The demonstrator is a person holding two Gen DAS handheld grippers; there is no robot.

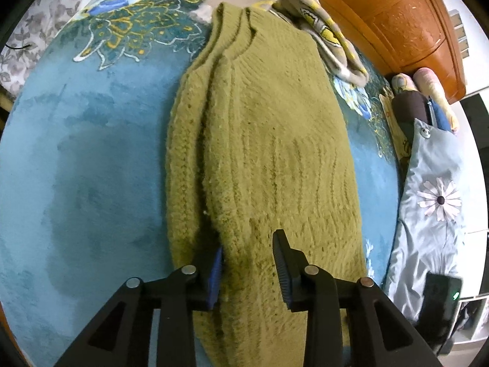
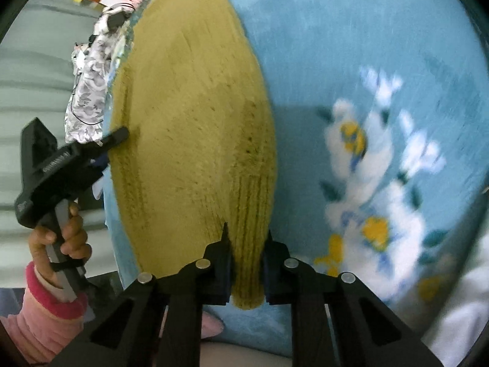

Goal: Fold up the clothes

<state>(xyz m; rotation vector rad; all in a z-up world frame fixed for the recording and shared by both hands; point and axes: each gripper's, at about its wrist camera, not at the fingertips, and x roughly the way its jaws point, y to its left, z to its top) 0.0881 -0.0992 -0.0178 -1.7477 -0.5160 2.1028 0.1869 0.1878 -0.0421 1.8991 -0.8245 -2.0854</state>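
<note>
An olive-green knitted sweater (image 1: 262, 140) lies on a teal floral blanket (image 1: 91, 159), its neck at the far end and its left side folded over lengthwise. My left gripper (image 1: 249, 244) is open, its jaws astride the near hem of the sweater. In the right wrist view the sweater (image 2: 195, 116) stretches away from me. My right gripper (image 2: 246, 235) is shut on the ribbed end of the sweater (image 2: 247, 278). The left gripper (image 2: 116, 136), held by a hand in a pink sleeve, touches the sweater's left edge.
A wooden headboard (image 1: 397, 21) stands at the back right. A patterned cloth pile (image 1: 324, 30) lies beyond the sweater. A pale blue pillow with a flower (image 1: 434, 202) and rolled items (image 1: 421, 98) lie to the right. A grey floral cloth (image 2: 88, 91) lies left.
</note>
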